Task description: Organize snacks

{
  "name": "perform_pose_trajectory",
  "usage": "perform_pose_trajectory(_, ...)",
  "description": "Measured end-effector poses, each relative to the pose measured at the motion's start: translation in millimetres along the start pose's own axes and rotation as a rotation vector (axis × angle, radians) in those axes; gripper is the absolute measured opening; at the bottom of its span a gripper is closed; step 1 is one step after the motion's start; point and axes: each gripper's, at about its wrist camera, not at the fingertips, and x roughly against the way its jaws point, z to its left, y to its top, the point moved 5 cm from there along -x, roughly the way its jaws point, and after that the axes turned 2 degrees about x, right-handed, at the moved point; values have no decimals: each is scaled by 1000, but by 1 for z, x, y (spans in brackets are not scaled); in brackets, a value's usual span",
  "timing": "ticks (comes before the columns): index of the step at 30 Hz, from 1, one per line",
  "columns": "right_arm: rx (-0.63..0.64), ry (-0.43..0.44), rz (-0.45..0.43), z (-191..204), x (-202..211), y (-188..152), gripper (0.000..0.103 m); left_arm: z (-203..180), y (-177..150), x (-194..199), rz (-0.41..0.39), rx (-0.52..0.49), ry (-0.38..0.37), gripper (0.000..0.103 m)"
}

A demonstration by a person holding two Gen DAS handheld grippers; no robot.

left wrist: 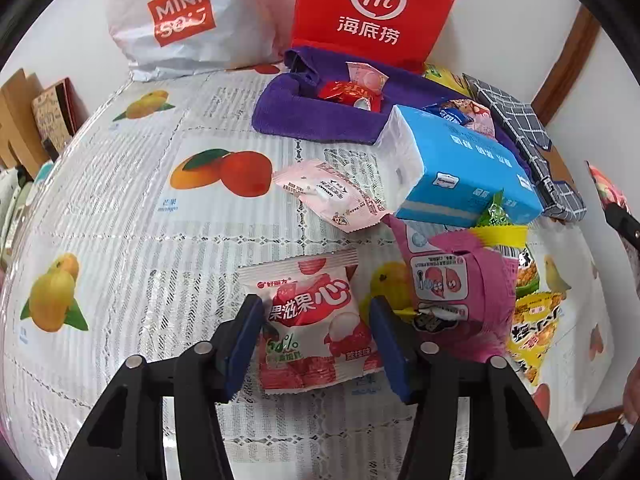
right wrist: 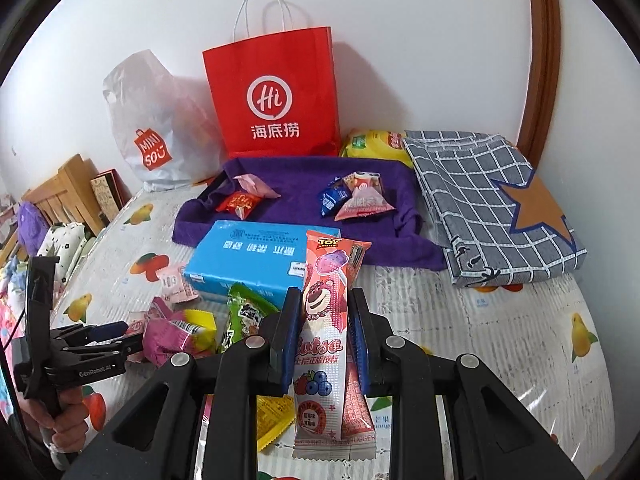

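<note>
- The left gripper [left wrist: 316,340] is seen with jaws partly apart, straddling a pink-and-white lychee snack packet [left wrist: 316,320] that lies flat on the fruit-print table cover [left wrist: 120,240]; a gap is visible between each pad and the packet, so it is not gripped.
- The right gripper [right wrist: 324,344] is clamped narrow on a long Lotso snack stick pack [right wrist: 324,332], held upright between the blue pads, top end above the fingers, bottom end below them.
- A blue tissue box [left wrist: 460,172] is seen beyond the left gripper, tilted over the snack pile; a pale pink sachet [left wrist: 332,196] lies just beside it on the cover.
- A magenta packet [left wrist: 460,292] and a yellow snack bag [left wrist: 536,320] are piled to the right of the lychee packet.
- A purple towel [right wrist: 296,200] is spread behind the box, with a red candy pack [right wrist: 238,202] on its left part and a blue packet [right wrist: 332,200] plus a pink triangular pack [right wrist: 364,206] on its right part.
- A red paper bag [right wrist: 276,92] and a white Miniso bag [right wrist: 148,128] stand against the wall; a grey checked cloth [right wrist: 480,200] lies to the right of the towel.
- The person's hand [right wrist: 60,420] is seen on the left gripper's handle.
</note>
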Motion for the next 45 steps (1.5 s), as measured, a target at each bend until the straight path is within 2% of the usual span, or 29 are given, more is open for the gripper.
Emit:
perform_pose_trajectory(2, -3, -2, 5, 0, 0, -1, 24, 1, 1, 2, -3, -6, -4, 44)
perform_pose_trajectory(4, -2, -3, 3, 0, 0, -1, 24, 2, 3, 7, -9, -5, -21, 34)
perform_pose_trajectory(10, 13, 1, -16, 4, 4, 6, 24, 3, 12, 21, -29, -18, -43, 20)
perform_pose_trajectory(16, 26, 10, -35, 8, 6, 14, 24, 9, 12, 16, -9, -2, -56, 21)
perform_pose_trajectory(17, 27, 11, -35, 9, 6, 14, 24, 11, 10, 11, 12, 8, -63, 25)
perform_pose_trajectory(19, 28, 16, -31, 10, 5, 13, 24, 12, 6, 5, 43, 18, -81, 46)
perform_pose_trajectory(23, 29, 18, -22, 11, 2, 9, 24, 9, 3, 3, 33, 28, -101, 56)
perform_pose_trajectory(25, 24, 22, -18, 10, 1, 8, 24, 5, 2, -1, 37, 17, -78, 61)
perform_pose_trajectory(27, 18, 24, -15, 9, 0, 7, 24, 2, -2, -9, 40, -11, 5, 71)
perform_pose_trajectory(28, 15, 23, -14, 8, 0, 6, 24, 3, -4, -16, 47, -29, 69, 72)
perform_pose_trajectory(31, 12, 25, -12, 6, 1, 4, 24, 3, -6, -14, 10, -44, 109, 72)
perform_pose_trajectory(33, 13, 20, -9, 5, 1, 1, 24, 5, -5, -12, 3, -29, 98, 69)
perform_pose_trajectory(34, 13, 19, -7, 4, 1, 0, 24, 7, -5, -10, 1, -20, 91, 56)
perform_pose_trajectory(35, 11, 18, -3, 3, 0, -2, 24, 9, -4, -8, -7, -14, 78, 49)
perform_pose_trajectory(38, 0, 17, 6, 0, -2, -5, 24, 14, -2, -5, 2, -8, 21, 44)
perform_pose_trajectory(45, 0, 22, 9, 3, -5, -2, 24, 4, 8, 24, -27, -14, -61, 44)
